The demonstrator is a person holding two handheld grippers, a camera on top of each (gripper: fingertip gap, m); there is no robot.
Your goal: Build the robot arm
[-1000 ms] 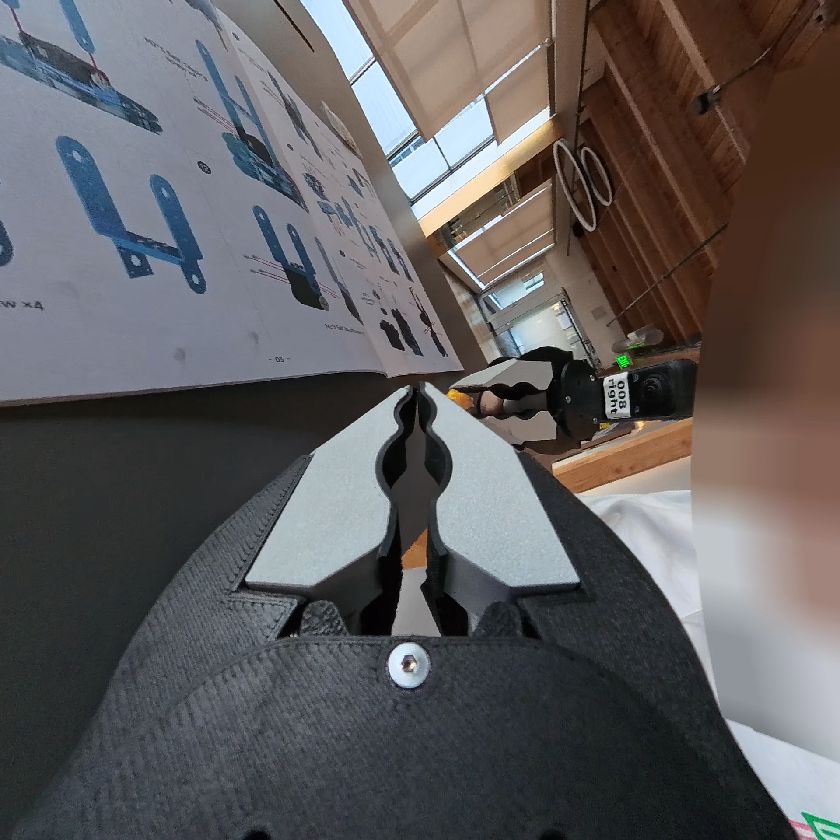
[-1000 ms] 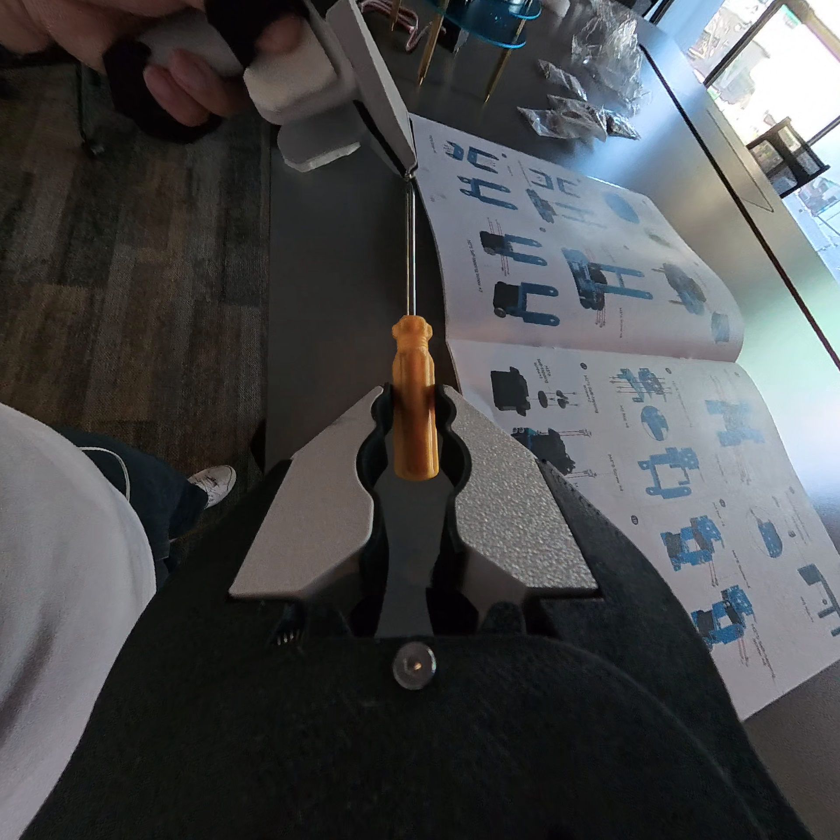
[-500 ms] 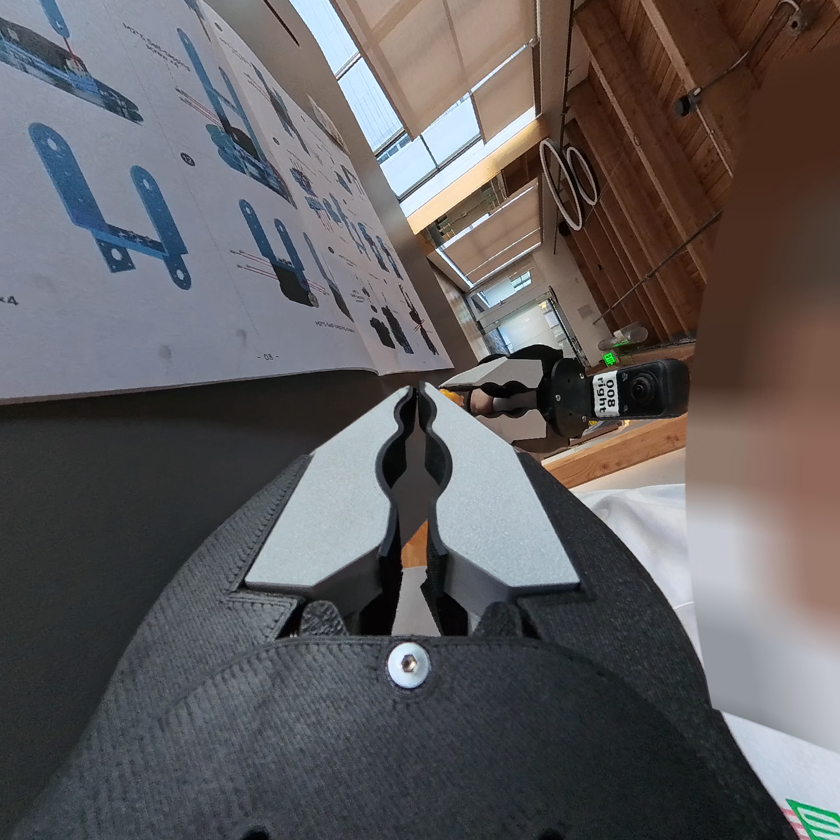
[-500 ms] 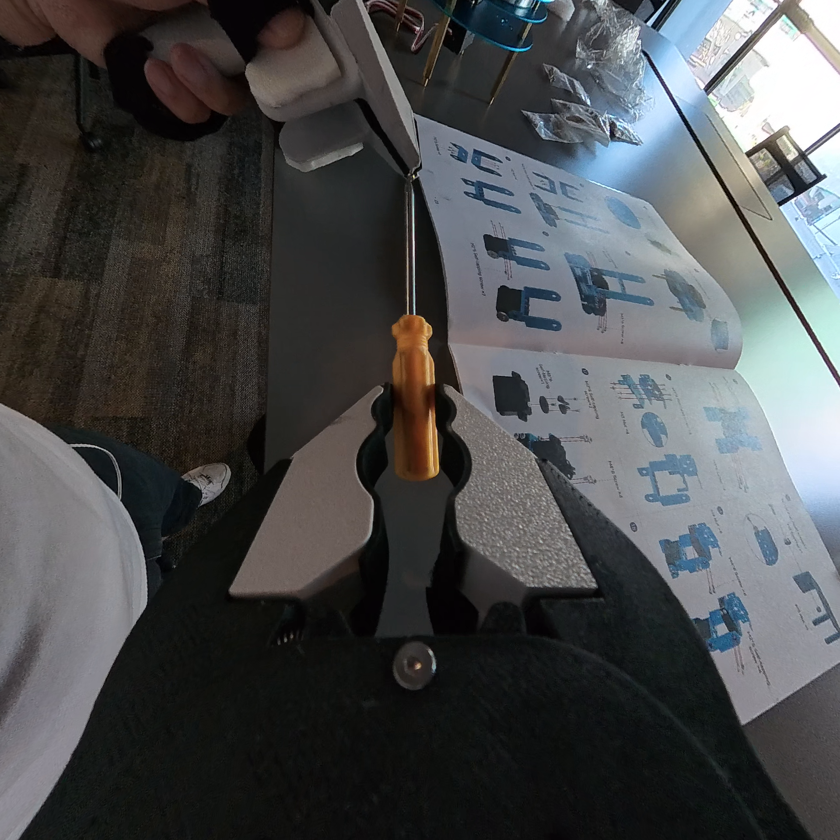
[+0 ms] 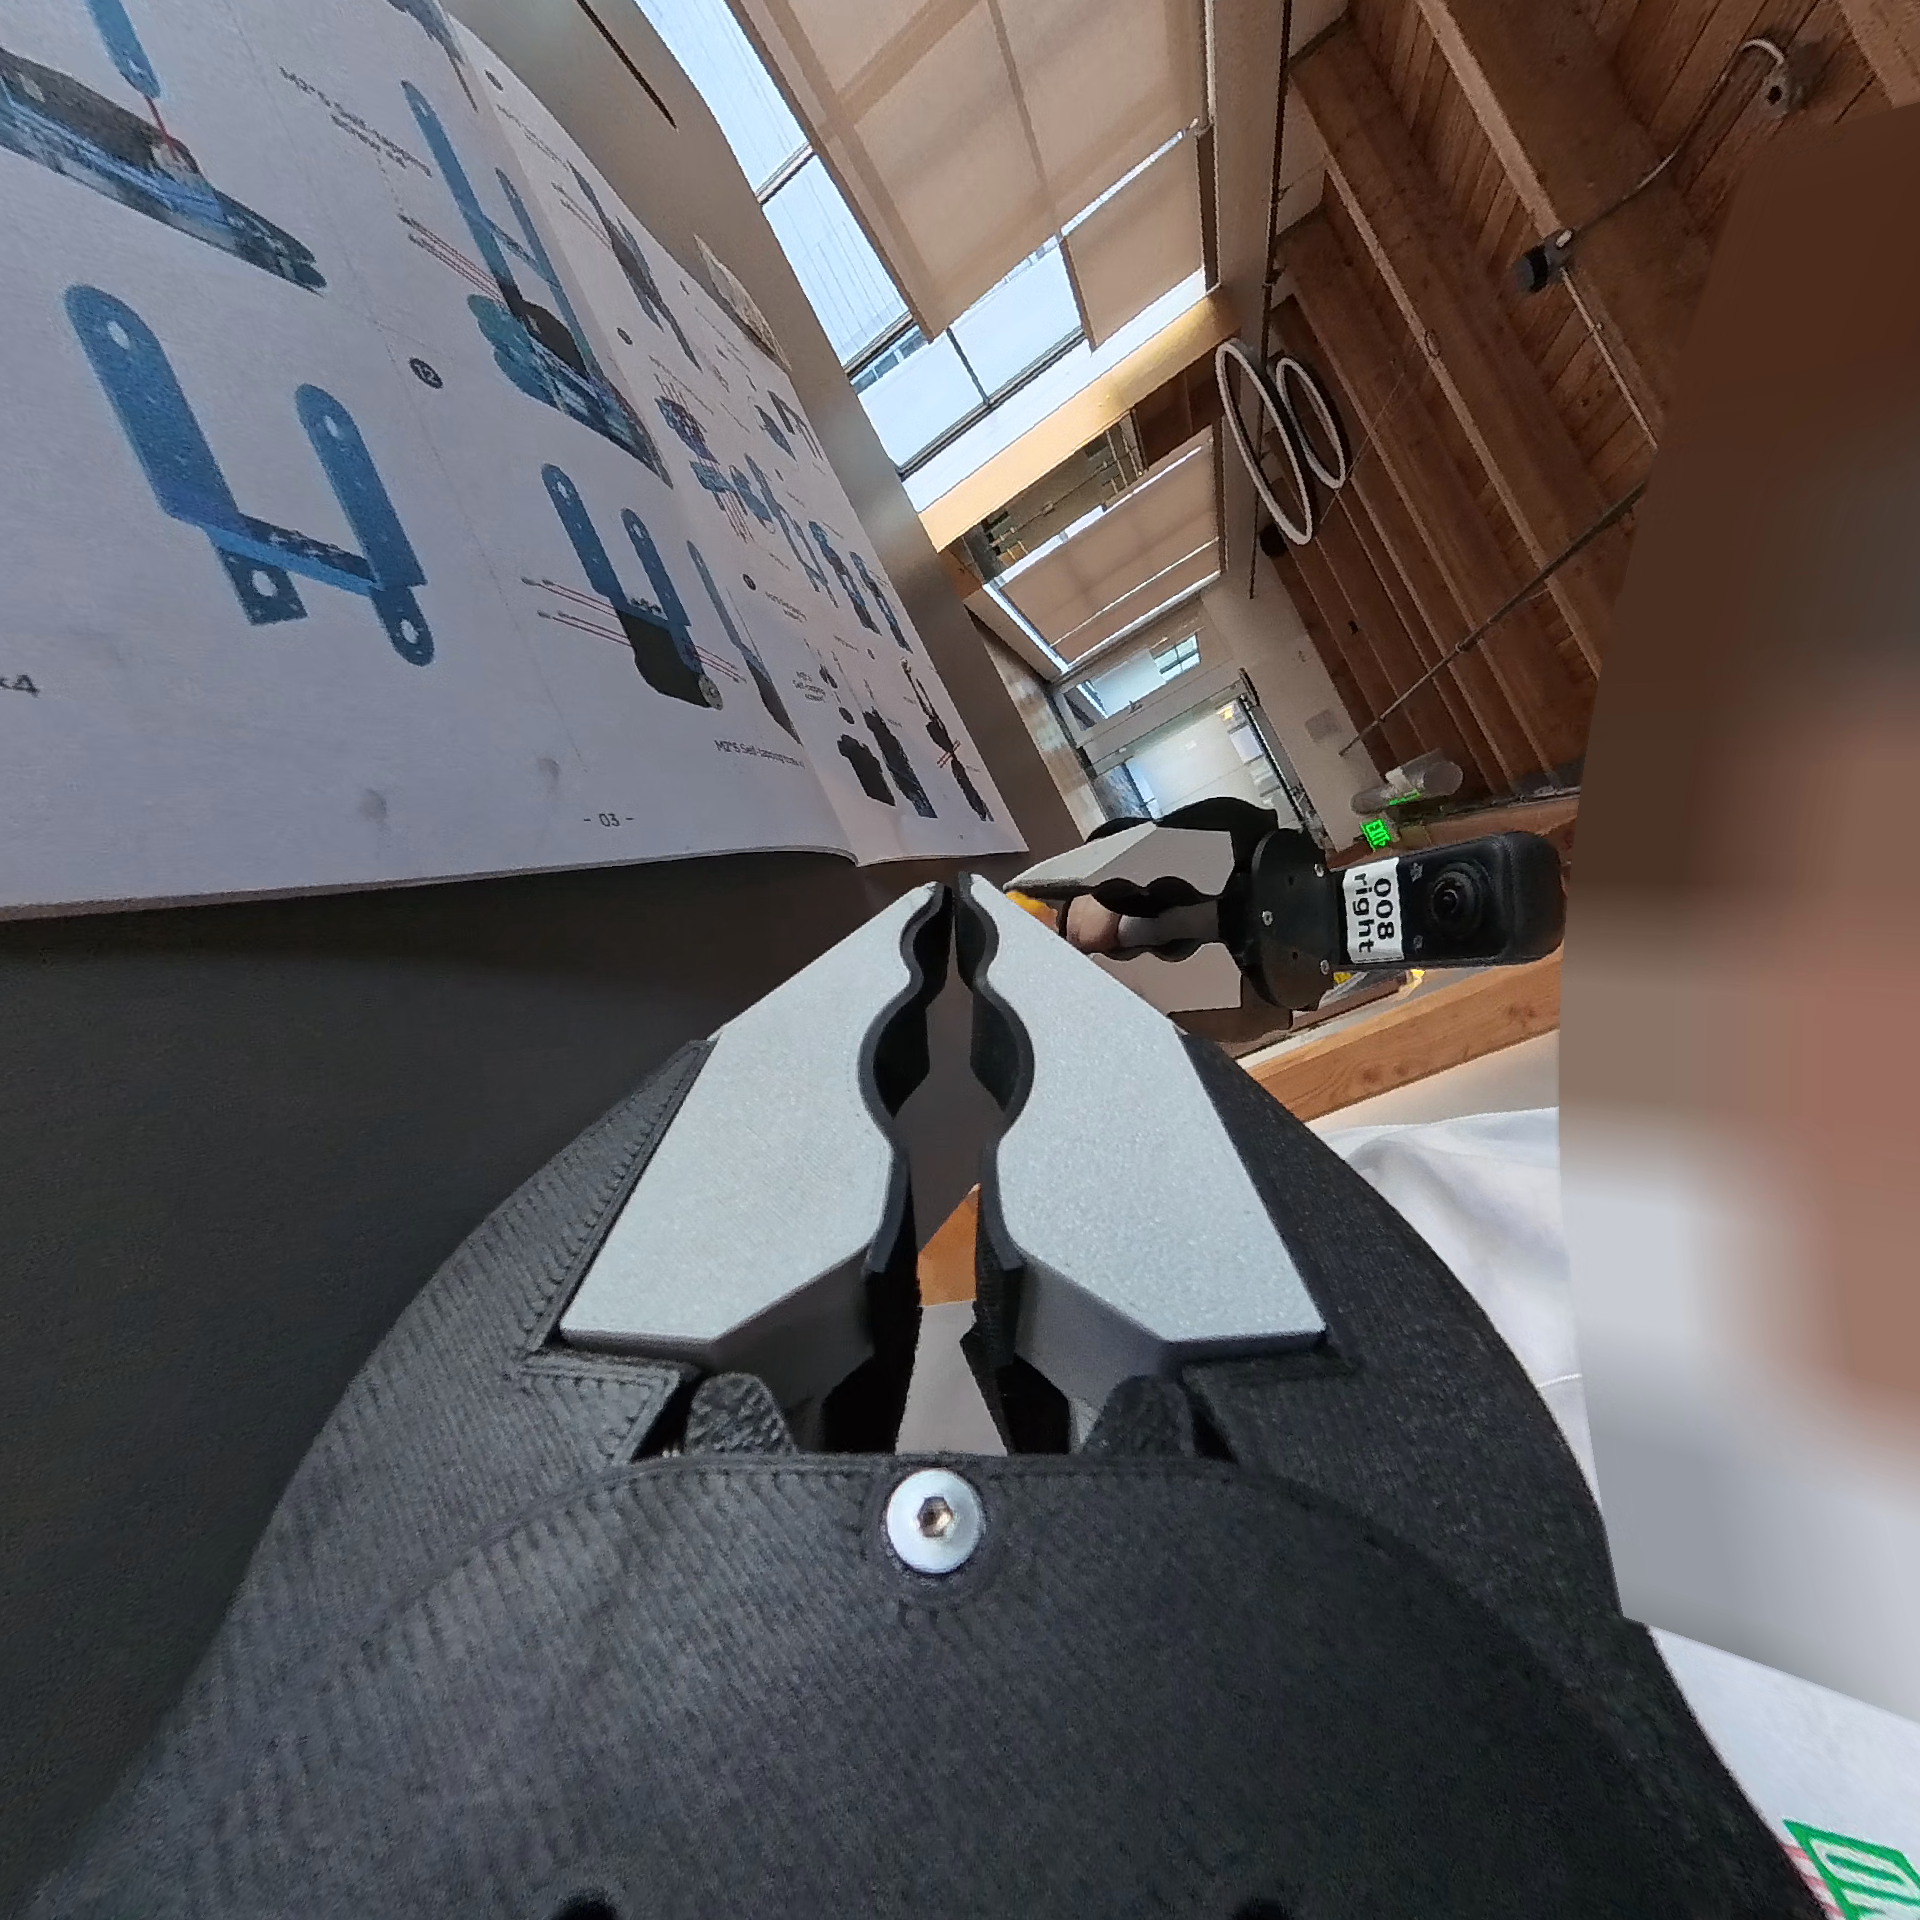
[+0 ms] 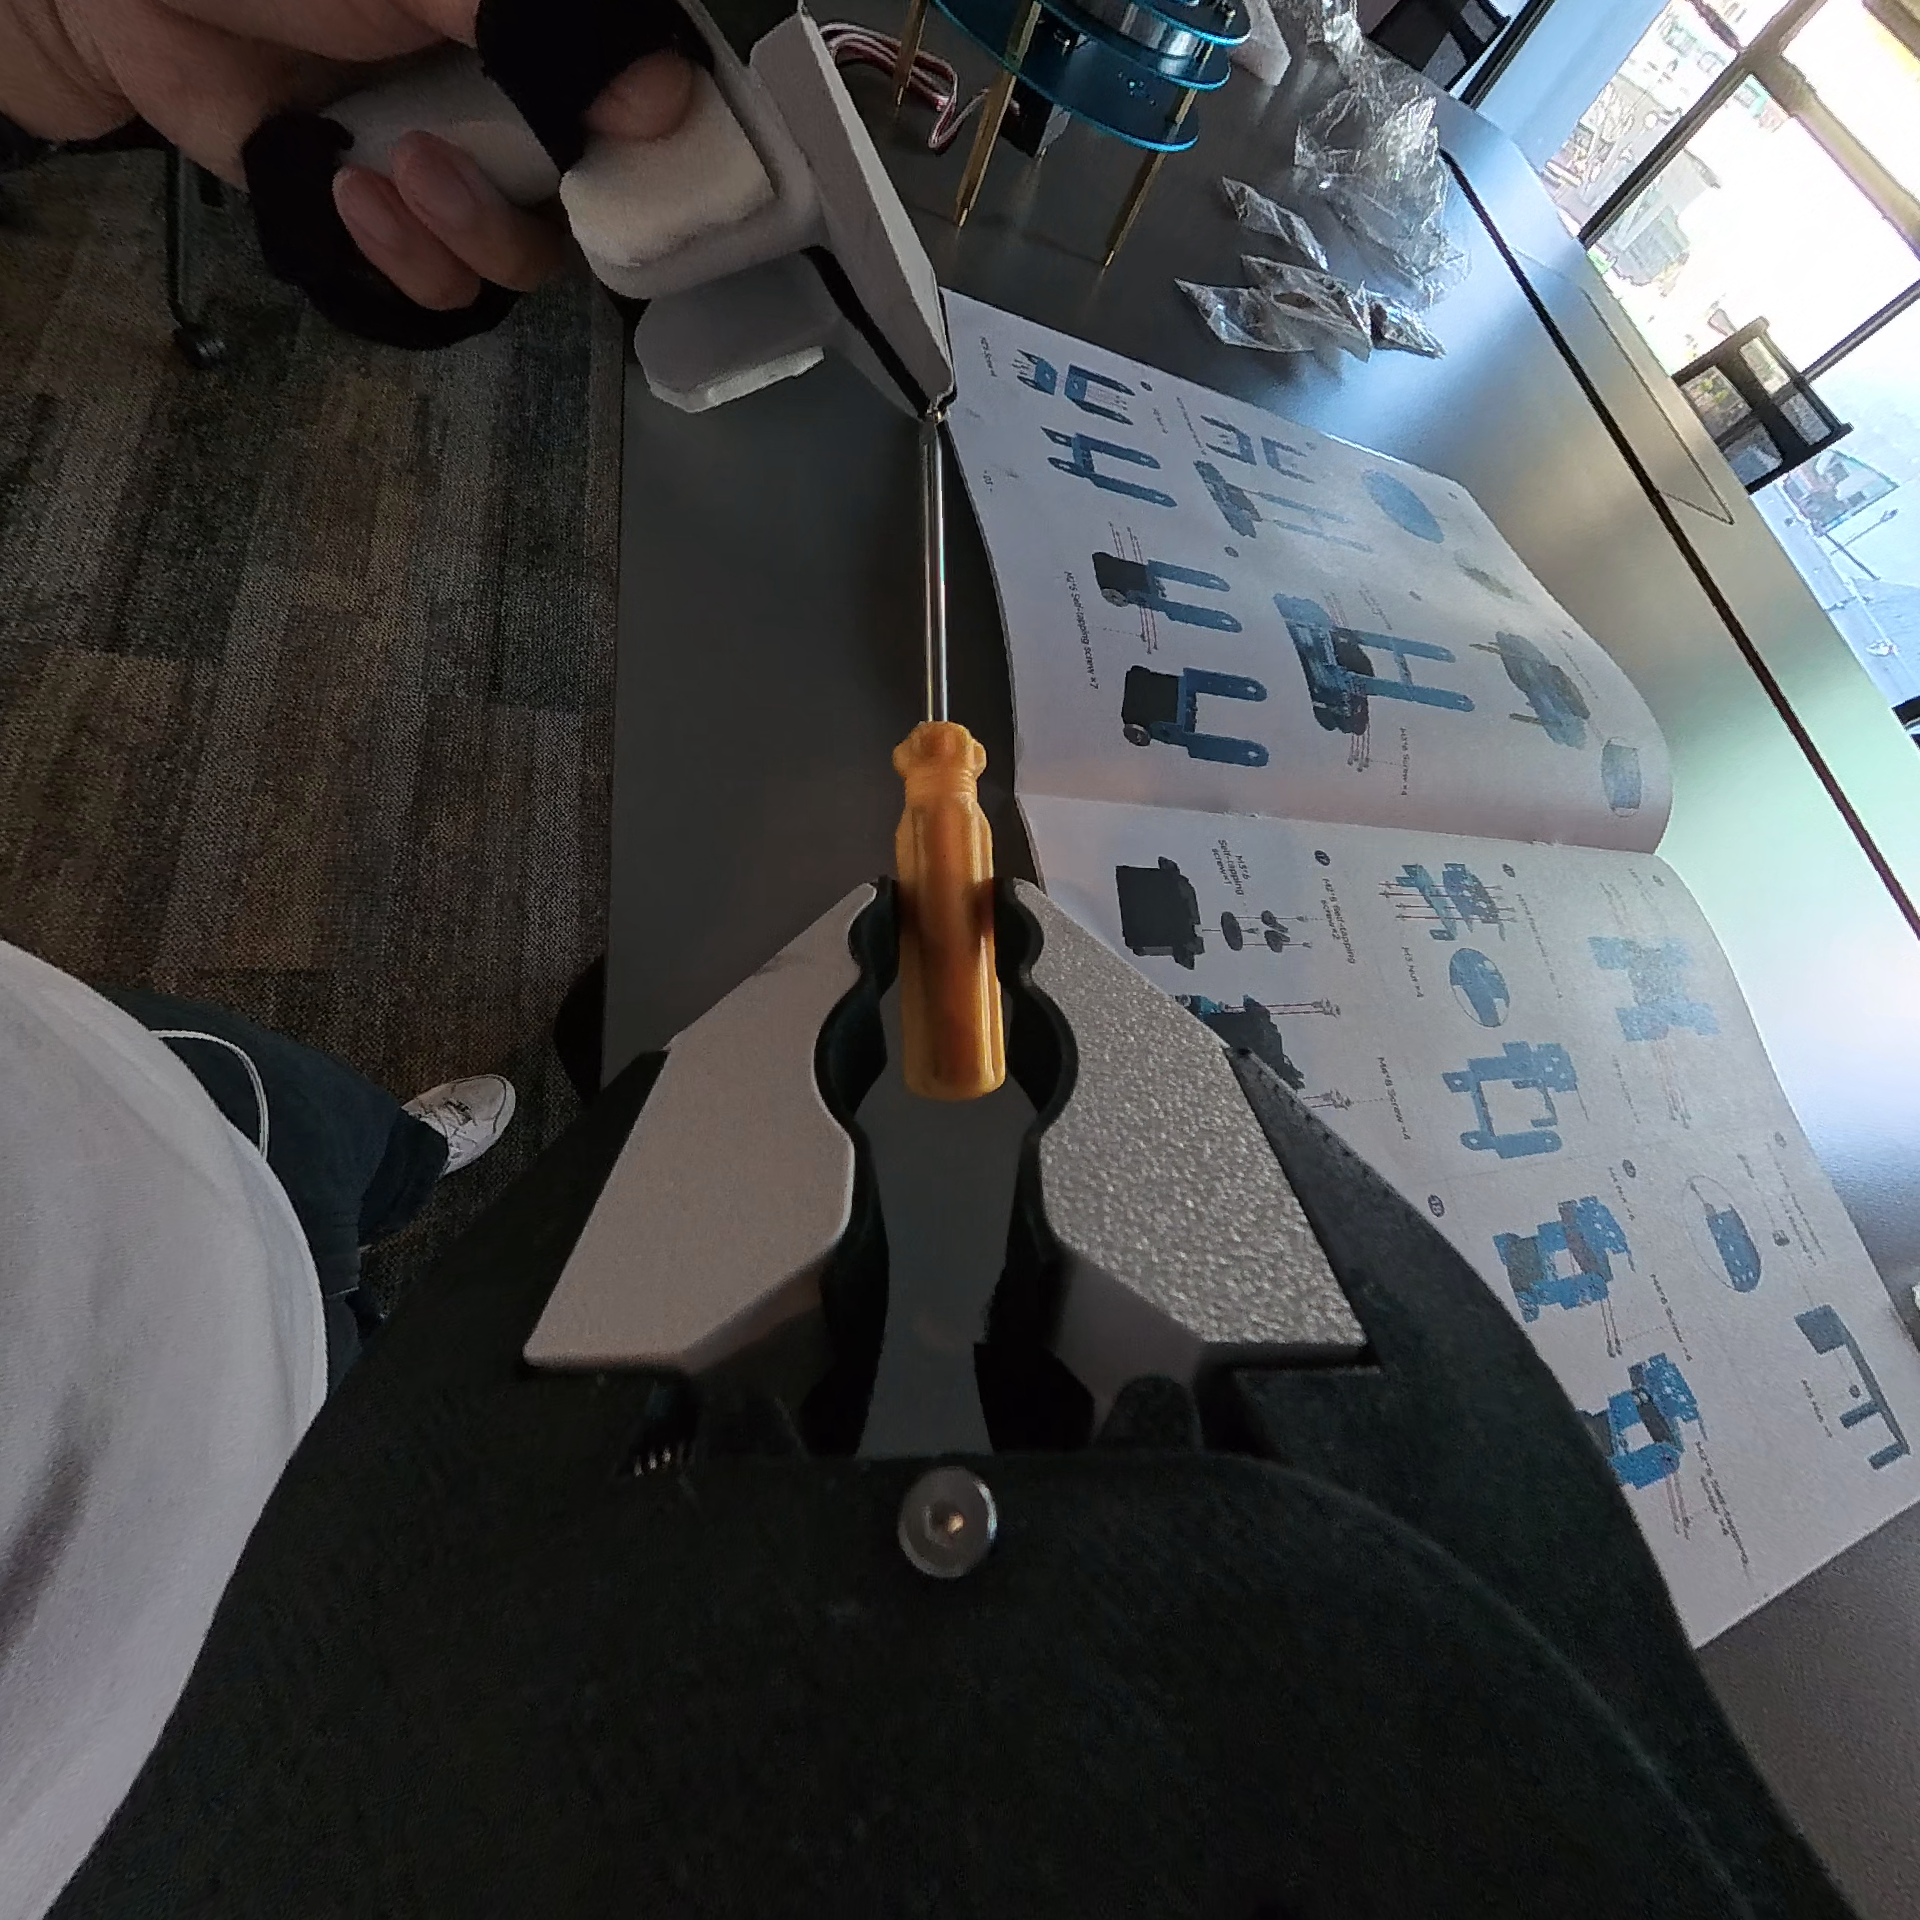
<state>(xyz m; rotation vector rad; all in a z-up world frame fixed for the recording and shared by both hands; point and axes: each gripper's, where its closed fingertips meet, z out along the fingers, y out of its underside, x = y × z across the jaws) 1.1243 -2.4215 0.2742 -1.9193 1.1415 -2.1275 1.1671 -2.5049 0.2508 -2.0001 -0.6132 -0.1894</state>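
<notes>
My right gripper [image 6: 948,896] is shut on the orange handle of a thin screwdriver [image 6: 951,997]. The steel shaft [image 6: 935,582] points forward, away from me. Its tip meets the closed fingertips of my left gripper [image 6: 928,387], which a hand holds at the upper left. I cannot tell whether something small is pinched there. In the left wrist view my left gripper [image 5: 954,896] has its jaws together, and nothing shows between them. The right gripper [image 5: 1039,891] sits just beyond its tips, pointing at them. Both are above the near edge of a dark grey table [image 6: 769,727].
An open instruction booklet [image 6: 1351,727] with blue part drawings lies on the table to the right; it also shows in the left wrist view [image 5: 312,675]. A blue round-plate assembly on brass posts [image 6: 1091,62] and clear plastic bags [image 6: 1309,301] lie farther back. Carpet [image 6: 312,623] and a person's leg and shoe [image 6: 468,1112] are at the left. Tip to tip, the grippers are about 11 centimetres apart.
Both grippers have drifted only slightly. The screwdriver stays in the right gripper with its tip at the left gripper's fingertips.
</notes>
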